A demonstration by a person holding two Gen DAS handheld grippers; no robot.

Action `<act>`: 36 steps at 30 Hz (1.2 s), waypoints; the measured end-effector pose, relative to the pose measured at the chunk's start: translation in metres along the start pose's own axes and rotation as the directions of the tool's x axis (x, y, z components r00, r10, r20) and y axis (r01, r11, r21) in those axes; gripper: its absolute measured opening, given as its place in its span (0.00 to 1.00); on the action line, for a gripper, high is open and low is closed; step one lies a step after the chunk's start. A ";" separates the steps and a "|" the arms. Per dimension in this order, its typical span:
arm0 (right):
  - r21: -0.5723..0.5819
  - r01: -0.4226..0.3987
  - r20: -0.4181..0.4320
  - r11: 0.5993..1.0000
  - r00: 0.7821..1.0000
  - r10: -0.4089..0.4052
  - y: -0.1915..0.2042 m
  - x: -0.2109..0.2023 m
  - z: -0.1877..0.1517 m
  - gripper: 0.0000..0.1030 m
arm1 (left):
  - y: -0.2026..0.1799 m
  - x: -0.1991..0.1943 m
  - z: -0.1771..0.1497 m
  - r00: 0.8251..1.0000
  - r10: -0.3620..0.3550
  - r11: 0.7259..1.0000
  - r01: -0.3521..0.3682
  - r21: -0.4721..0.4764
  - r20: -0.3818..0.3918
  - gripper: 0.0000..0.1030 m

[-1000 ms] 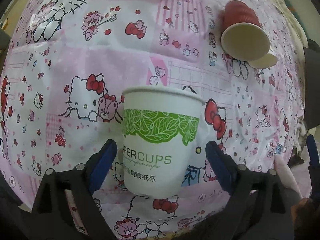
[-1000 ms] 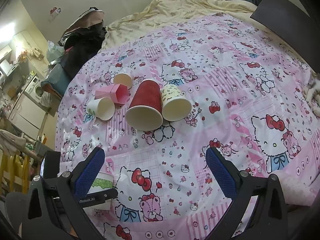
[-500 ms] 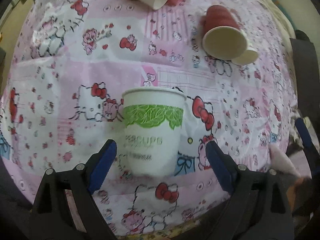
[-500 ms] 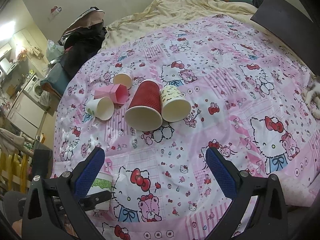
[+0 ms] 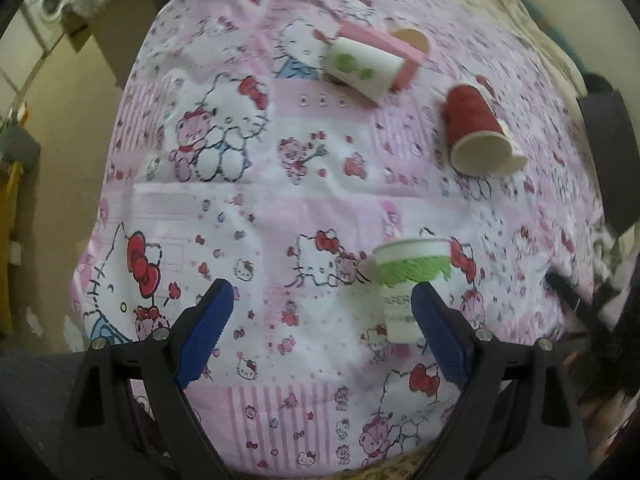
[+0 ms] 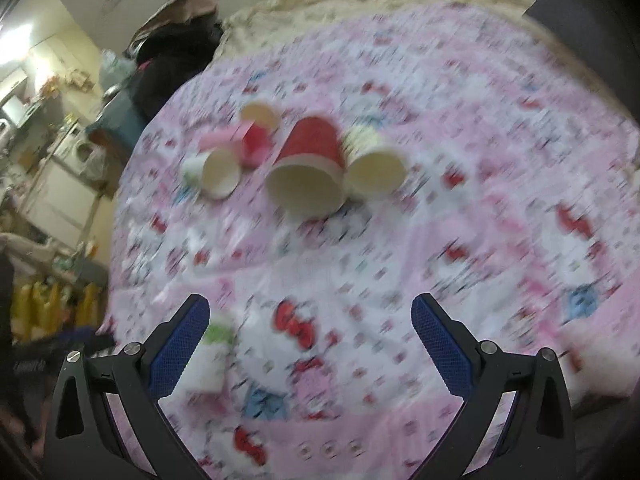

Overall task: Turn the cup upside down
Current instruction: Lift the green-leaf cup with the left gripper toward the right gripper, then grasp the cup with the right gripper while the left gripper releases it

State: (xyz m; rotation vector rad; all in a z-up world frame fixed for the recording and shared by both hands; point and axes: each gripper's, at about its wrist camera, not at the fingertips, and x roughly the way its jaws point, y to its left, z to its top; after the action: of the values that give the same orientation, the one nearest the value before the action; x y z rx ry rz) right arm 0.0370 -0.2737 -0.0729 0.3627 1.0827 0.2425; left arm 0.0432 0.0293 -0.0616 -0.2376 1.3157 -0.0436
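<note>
A white paper cup with a green leaf band (image 5: 404, 280) stands upright, mouth up, on the pink Hello Kitty cloth. My left gripper (image 5: 320, 324) is open and empty; the cup sits just beyond its right finger (image 5: 436, 332), outside the gap. In the blurred right wrist view the same cup (image 6: 212, 352) shows beside the left finger (image 6: 176, 352) of my right gripper (image 6: 308, 344), which is open and empty over the cloth.
A red cup (image 5: 476, 136) and a cream cup (image 6: 372, 164) lie on their sides further back. A white cup with green spots (image 5: 360, 64) lies by a pink box (image 5: 384, 48). The table's left edge drops to the room floor and furniture.
My left gripper has pulled back and swung left, so the green cup has left the gap between its fingers and looks smaller. The right wrist view has shifted and blurred.
</note>
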 end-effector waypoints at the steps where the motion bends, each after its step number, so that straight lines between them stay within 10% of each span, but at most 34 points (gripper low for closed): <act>1: 0.011 -0.032 -0.022 0.999 0.999 0.032 0.003 0.005 -0.007 1.00 | 0.005 0.002 0.001 1.000 -0.017 1.000 0.018 -0.022 0.003 0.86; 23: -0.042 -0.109 -0.196 0.993 0.976 0.099 0.073 0.088 -0.065 0.89 | 0.024 -0.002 -0.002 0.997 0.002 0.998 0.003 -0.065 0.079 0.86; 28: -0.032 -0.128 -0.208 0.991 0.971 0.119 0.067 0.093 -0.061 0.58 | 0.023 -0.001 -0.002 0.997 0.002 0.998 0.003 -0.061 0.079 0.86; 36: -0.109 -0.129 -0.151 0.986 0.982 0.112 0.064 0.050 -0.037 0.55 | 0.020 -0.003 -0.003 0.995 0.000 0.999 0.005 -0.051 0.100 0.86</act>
State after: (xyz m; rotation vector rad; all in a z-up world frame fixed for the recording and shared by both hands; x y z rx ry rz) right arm 0.0257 -0.1906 -0.1031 0.3081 1.1847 0.4448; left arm 0.0378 0.0489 -0.0637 -0.2817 1.2175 -0.0001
